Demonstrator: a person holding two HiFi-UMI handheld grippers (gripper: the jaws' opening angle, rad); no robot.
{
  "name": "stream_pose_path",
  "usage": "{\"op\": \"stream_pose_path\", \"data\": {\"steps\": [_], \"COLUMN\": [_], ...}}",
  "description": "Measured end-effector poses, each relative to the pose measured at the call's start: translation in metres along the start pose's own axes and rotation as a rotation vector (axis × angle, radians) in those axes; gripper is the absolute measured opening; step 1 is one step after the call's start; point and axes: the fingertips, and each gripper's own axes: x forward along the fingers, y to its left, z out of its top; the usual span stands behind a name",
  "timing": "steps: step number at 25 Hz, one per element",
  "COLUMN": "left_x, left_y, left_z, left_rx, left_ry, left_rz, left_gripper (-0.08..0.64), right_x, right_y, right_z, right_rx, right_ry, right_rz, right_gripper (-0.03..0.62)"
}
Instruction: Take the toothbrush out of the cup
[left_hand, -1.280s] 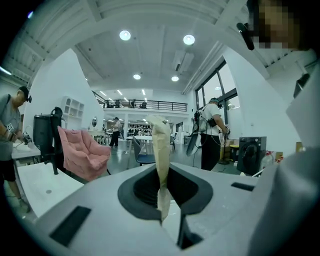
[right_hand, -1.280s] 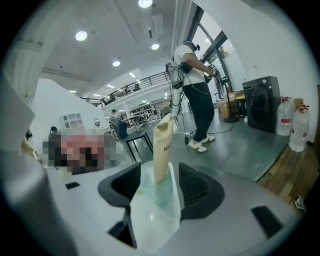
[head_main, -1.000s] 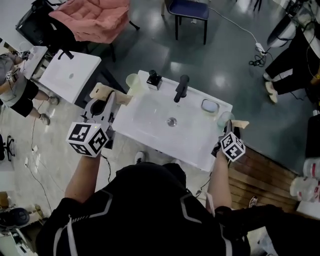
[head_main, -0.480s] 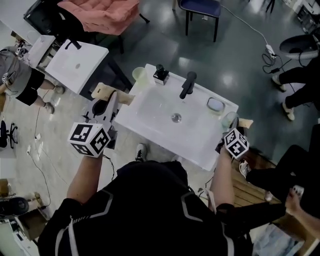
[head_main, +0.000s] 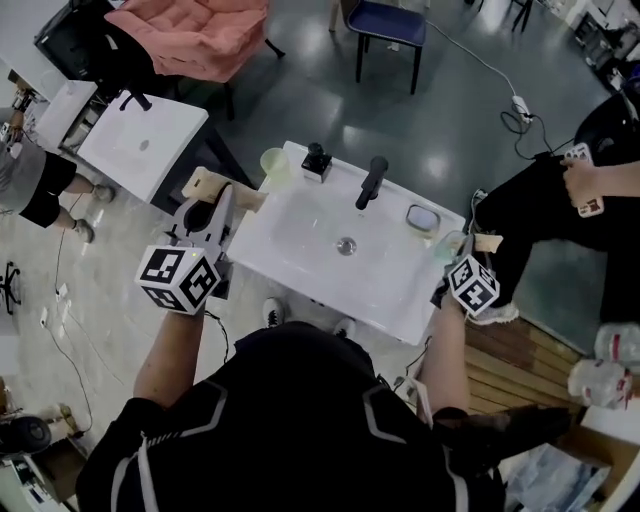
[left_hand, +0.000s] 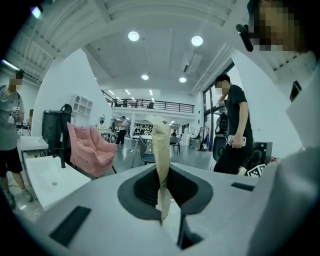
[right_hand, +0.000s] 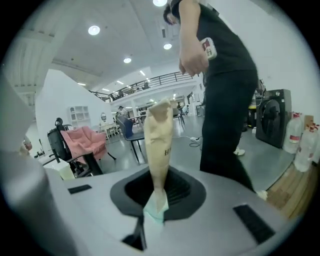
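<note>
A white basin (head_main: 300, 262) stands in front of me. A pale translucent cup (head_main: 450, 243) sits on its right corner. My right gripper (head_main: 464, 252) hovers right at that cup. Its jaws have just been closing, and in the right gripper view the tan pads (right_hand: 159, 135) meet, pinching a thin mint-green piece, apparently the toothbrush (right_hand: 154, 212), low between them. The toothbrush cannot be made out in the head view. My left gripper (head_main: 222, 195) hangs off the basin's left edge, shut, with tan pads (left_hand: 161, 150) together and nothing between them.
A black tap (head_main: 368, 180), a black dispenser (head_main: 316, 160), a light green cup (head_main: 273, 163) and a soap dish (head_main: 421, 216) line the basin's back rim. A person in black (head_main: 560, 190) stands close on the right. A second white basin (head_main: 140, 145) is at the left.
The right gripper has stayed at the cup on the basin's right corner, shifting only slightly. A person in black has come close on the right. The left gripper has not moved.
</note>
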Motion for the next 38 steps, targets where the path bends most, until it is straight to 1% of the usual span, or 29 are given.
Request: {"op": "stream_pose_path", "data": {"steps": [2,5,9,13,20,25,27,32,38], "left_x": [0.004,0.012,0.027,0.04,0.061,0.074,0.076,0.084,0.085], "left_y": [0.007,0.018,0.022,0.021,0.022,0.02,0.022,0.031,0.028], "left_z": [0.002,0.005,0.016,0.03,0.031,0.039,0.045,0.064,0.077], "left_rx": [-0.003,-0.012,-0.035,-0.018,-0.004,-0.005,0.001,0.028,0.044], "left_ry": [-0.005,-0.016,-0.046,-0.06,-0.048,-0.053,-0.062,-0.086,-0.1], "left_rz": [-0.016,-0.043,-0.099,-0.154,-0.232,-0.283,-0.291,-0.284,-0.302], "left_gripper": [0.029,0.029,0.03,0.03,0.029,0.029,0.029,0.029,0.029], "right_x": [-0.005,-0.016,-0.04,-0.065,-0.109,-0.141,-0.153,-0.177,-0.193], "right_y": [0.005,0.014,0.025,0.045,0.073,0.104,0.115,0.133,0.152], "right_z": [0.011,0.03,0.056,0.085,0.132,0.16,0.17,0.189,0.203], "right_rx": [-0.003,-0.006,-0.003,-0.022,-0.062,-0.095,-0.098,-0.177,-0.171], "right_ry": [0.0,-0.028,-0.069,-0.109,-0.191,-0.243,-0.259,-0.287,-0.328], "right_rz": [-0.007,-0.011,-0.01,0.025,0.063,0.143,0.187,0.222,0.278], "right_gripper": [0.037,0.037,0.037,0.037,0.035,0.035,0.035,0.035,0.035]}}
